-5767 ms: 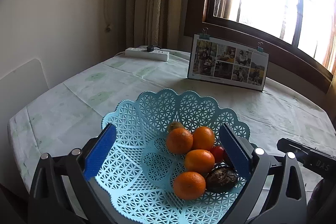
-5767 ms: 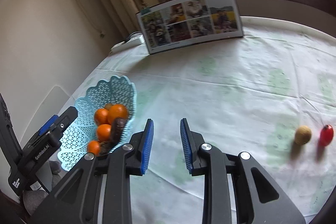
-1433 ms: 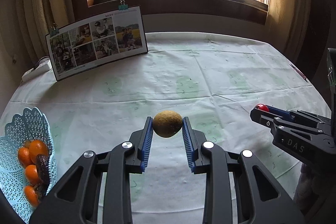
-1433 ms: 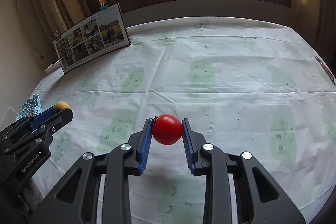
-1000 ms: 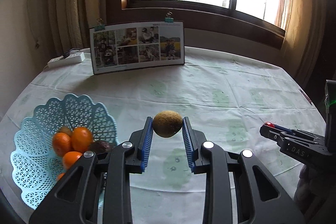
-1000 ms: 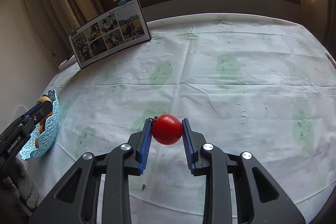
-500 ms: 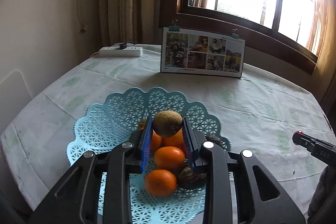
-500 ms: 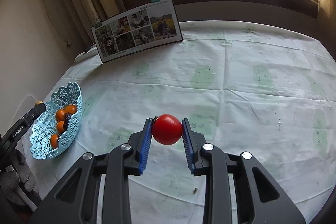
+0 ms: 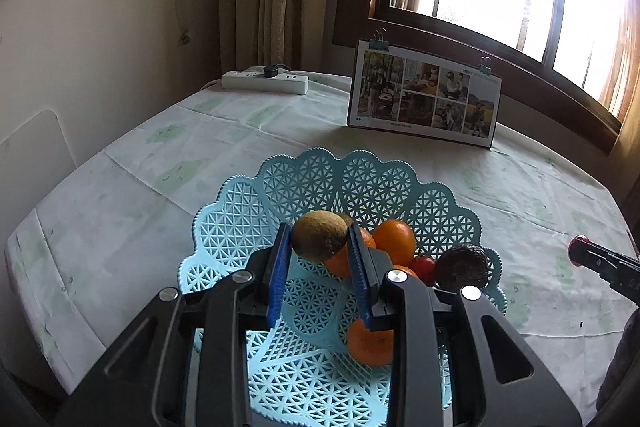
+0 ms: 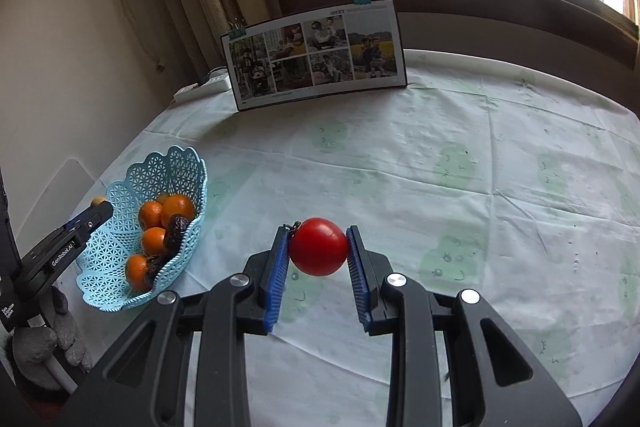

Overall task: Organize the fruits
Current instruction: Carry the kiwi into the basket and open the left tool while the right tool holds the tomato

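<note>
Left wrist: left tongs (image 9: 320, 247) still clamp kiwi (image 9: 319, 240), lower over basket (image 9: 360, 183) | right tongs (image 10: 318, 247) still clamp tomato (image 10: 318, 246)

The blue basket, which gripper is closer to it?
Left. The left gripper holds a brown fruit right over the blue basket; the right gripper, holding a red tomato, is off beside it.

oranges (image 9: 370, 345) part-hidden by left hand-held gripper (image 9: 320, 247) | power strip (image 10: 204, 85) behind photo board (image 10: 316, 53)
</note>
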`<action>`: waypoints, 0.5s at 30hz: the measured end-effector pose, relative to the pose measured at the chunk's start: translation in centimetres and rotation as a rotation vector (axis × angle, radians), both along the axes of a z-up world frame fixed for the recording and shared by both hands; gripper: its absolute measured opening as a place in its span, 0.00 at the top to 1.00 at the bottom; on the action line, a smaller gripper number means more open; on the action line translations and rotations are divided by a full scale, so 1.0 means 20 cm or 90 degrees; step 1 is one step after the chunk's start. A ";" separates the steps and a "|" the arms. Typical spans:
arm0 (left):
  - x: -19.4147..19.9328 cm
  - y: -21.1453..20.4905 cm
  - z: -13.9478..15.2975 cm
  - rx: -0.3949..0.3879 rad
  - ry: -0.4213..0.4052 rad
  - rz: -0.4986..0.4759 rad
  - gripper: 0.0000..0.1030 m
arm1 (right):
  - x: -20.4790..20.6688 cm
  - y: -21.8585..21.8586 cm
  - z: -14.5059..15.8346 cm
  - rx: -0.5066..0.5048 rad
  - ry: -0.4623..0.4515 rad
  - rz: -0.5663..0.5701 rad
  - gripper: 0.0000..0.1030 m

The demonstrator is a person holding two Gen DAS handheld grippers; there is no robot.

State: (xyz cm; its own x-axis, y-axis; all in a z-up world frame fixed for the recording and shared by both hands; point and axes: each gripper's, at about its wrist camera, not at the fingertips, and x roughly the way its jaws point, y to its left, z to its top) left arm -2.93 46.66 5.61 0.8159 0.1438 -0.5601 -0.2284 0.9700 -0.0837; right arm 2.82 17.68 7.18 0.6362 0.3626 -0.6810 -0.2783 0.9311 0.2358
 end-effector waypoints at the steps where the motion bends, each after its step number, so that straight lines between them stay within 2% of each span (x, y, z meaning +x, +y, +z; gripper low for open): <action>1: 0.00 0.01 0.00 -0.002 0.001 0.001 0.72 | 0.00 0.02 0.00 -0.001 -0.001 0.004 0.72; 10: 0.01 0.04 -0.04 -0.012 0.011 -0.004 0.70 | 0.00 0.17 0.04 -0.001 -0.007 0.037 0.72; 12: 0.01 0.05 -0.05 -0.020 0.015 -0.001 0.56 | 0.00 0.20 0.04 -0.001 -0.007 0.045 0.72; 13: 0.01 0.06 -0.05 -0.023 0.014 0.004 0.40 | 0.00 0.22 0.05 -0.001 -0.008 0.050 0.72; 15: -0.01 0.08 -0.04 -0.023 0.001 0.014 0.36 | 0.00 0.25 0.05 -0.002 -0.010 0.060 0.72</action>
State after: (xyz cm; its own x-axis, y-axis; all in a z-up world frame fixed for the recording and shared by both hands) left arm -3.09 48.23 4.81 0.8113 0.1424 -0.5670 -0.2506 0.9610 -0.1173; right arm 2.81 22.77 8.25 0.6099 0.4197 -0.6722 -0.3688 0.9011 0.2280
